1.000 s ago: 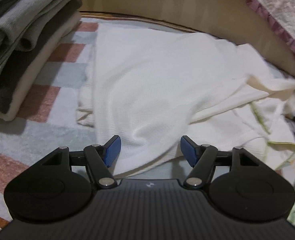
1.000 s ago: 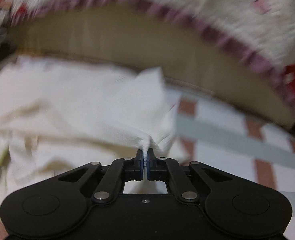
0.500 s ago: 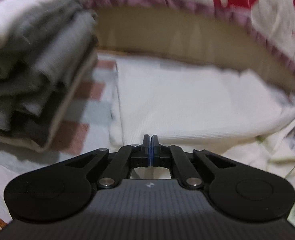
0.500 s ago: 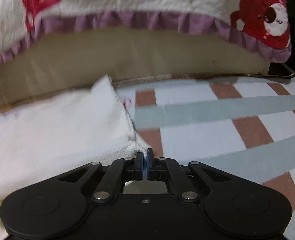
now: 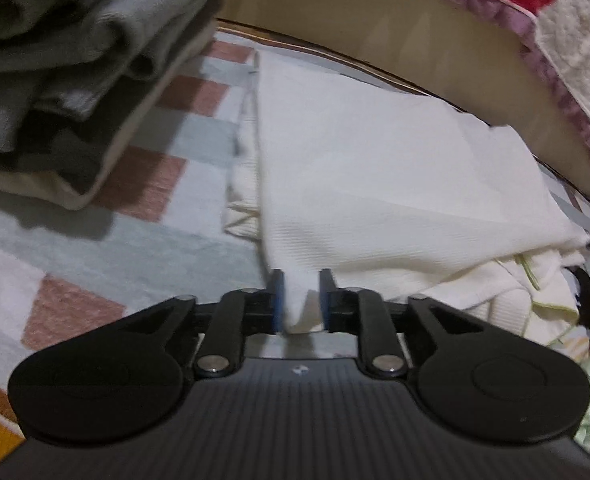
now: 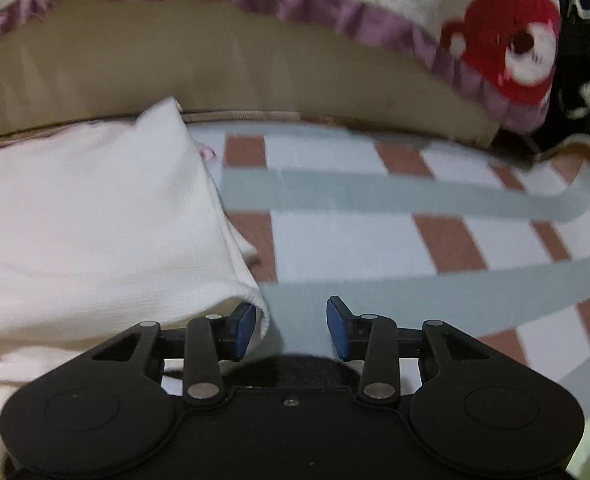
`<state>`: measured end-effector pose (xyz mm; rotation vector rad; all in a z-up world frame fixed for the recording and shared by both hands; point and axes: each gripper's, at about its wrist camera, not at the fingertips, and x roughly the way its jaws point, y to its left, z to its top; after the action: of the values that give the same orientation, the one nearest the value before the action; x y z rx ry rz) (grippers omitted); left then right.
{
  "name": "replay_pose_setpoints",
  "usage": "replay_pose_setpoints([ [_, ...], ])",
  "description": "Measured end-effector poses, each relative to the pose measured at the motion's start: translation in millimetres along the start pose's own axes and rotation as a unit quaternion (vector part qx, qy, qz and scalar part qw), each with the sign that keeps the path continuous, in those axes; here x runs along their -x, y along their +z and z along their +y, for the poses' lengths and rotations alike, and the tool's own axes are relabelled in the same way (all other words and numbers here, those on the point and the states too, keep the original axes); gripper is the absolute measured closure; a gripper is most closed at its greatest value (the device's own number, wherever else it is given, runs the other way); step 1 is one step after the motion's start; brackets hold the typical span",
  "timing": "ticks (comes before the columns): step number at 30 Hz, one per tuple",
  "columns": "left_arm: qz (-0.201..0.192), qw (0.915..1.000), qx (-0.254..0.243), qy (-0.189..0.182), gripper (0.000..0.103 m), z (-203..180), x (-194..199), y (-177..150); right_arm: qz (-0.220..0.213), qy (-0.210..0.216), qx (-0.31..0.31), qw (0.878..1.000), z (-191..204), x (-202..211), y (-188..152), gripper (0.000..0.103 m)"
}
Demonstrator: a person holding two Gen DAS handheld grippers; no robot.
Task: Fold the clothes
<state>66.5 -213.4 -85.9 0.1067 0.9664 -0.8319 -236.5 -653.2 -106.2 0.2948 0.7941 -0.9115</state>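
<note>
A white ribbed garment (image 5: 375, 184) lies folded flat on the checked rug (image 5: 75, 256); in the right wrist view its right edge (image 6: 95, 216) shows. My left gripper (image 5: 301, 300) is open at the garment's near left corner, and a fold of the cloth stands loosely between the blue pads. My right gripper (image 6: 291, 328) is open at the near right corner. Its left pad (image 6: 242, 326) touches the cloth's edge, and bare rug shows between the fingers.
A stack of folded grey and beige clothes (image 5: 75, 60) sits on the rug to the left. A beige bed base (image 6: 215, 68) with a bear-print quilt (image 6: 515, 40) runs along the back. More pale clothes (image 5: 535, 304) lie in a heap at the right.
Half a second ago both grippers were shut on the white garment's corners. Both have since opened, and the fold now lies flat on the rug.
</note>
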Motion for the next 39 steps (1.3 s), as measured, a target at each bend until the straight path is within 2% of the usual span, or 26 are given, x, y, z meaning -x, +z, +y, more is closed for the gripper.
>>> replay_pose_setpoints([
  [3, -0.006, 0.999, -0.045, 0.001, 0.07, -18.7, -2.7, 0.0, -0.038, 0.032, 0.019, 0.999, 16.8, 24.6, 7.4, 0.057],
  [5, -0.013, 0.9979, -0.061, -0.019, 0.068, -29.0, -4.5, -0.8, -0.04, 0.107, 0.016, 0.993, 27.0, 32.2, 6.0, 0.057],
  [6, -0.017, 0.9975, -0.062, -0.03, 0.068, -33.3, -6.6, -0.5, -0.027, 0.15, 0.0, 0.988, 31.9, 31.0, 4.4, 0.058],
  [9, -0.03, 0.9944, -0.066, -0.077, 0.068, -44.9, -16.3, 1.7, 0.03, 0.268, -0.054, 0.961, 48.5, 19.2, -3.8, 0.058],
  [12, -0.045, 0.9873, -0.103, -0.112, 0.068, -59.7, -27.2, 3.2, 0.069, 0.343, -0.03, 0.936, 82.2, 16.8, -15.8, 0.058],
  [13, -0.048, 0.9841, -0.122, -0.12, 0.068, -64.6, -31.7, 2.8, 0.073, 0.354, -0.002, 0.932, 96.6, 18.1, -18.1, 0.058],
  [14, -0.051, 0.9804, -0.141, -0.127, 0.068, -69.4, -36.2, 2.5, 0.08, 0.362, 0.022, 0.929, 108.7, 18.1, -20.4, 0.058],
  [17, -0.097, 0.9694, -0.183, -0.132, 0.068, -78.9, -36.0, -6.8, 0.096, 0.37, 0.08, 0.92, 140.5, 14.1, -26.5, 0.058],
  [20, -0.1, 0.9676, -0.176, -0.15, 0.067, -80.3, -39.8, -8.4, 0.07, 0.365, 0.078, 0.925, 145.2, 10.5, -16.1, 0.058],
  [24, -0.083, 0.9657, -0.194, -0.152, 0.061, -87.0, -50.2, -8.1, 0.034, 0.356, 0.072, 0.931, 150.1, 5.8, -1.4, 0.058],
  [25, -0.084, 0.9644, -0.204, -0.145, 0.061, -90.3, -52.0, -8.5, 0.024, 0.354, 0.071, 0.932, 151.3, 4.7, 2.3, 0.057],
  [28, -0.122, 0.9529, -0.266, -0.08, 0.051, -106.9, -58.2, -15.6, 0.03, 0.343, 0.04, 0.938, 149.3, -14.1, 17.6, 0.057],
  [29, -0.116, 0.9517, -0.277, -0.064, 0.051, -110.0, -64.6, -16.0, 0.033, 0.34, 0.029, 0.939, 148.6, -20.6, 22.8, 0.057],
  [30, -0.109, 0.9505, -0.287, -0.048, 0.052, -112.9, -71.0, -16.1, 0.03, 0.335, 0.044, 0.941, 147.8, -18.9, 22.1, 0.057],
  [33, -0.103, 0.9483, -0.299, -0.025, 0.06, -115.1, -77.7, -19.0, 0.019, 0.319, 0.098, 0.943, 145.4, -10.8, 17.7, 0.057],
  [35, -0.1, 0.9483, -0.3, -0.025, 0.074, -115.6, -76.4, -15.7, 0.011, 0.308, 0.134, 0.942, 143.7, -5.4, 14.8, 0.057],
  [37, -0.094, 0.9561, -0.275, -0.035, 0.08, -109.3, -75.7, -9.5, 0.004, 0.296, 0.17, 0.94, 142.1, 0.0, 11.9, 0.055],
  [39, -0.089, 0.9641, -0.246, -0.044, 0.092, -101.1, -75.1, -3.5, -0.004, 0.284, 0.205, 0.937, 140.5, 5.4, 9.0, 0.055],
])
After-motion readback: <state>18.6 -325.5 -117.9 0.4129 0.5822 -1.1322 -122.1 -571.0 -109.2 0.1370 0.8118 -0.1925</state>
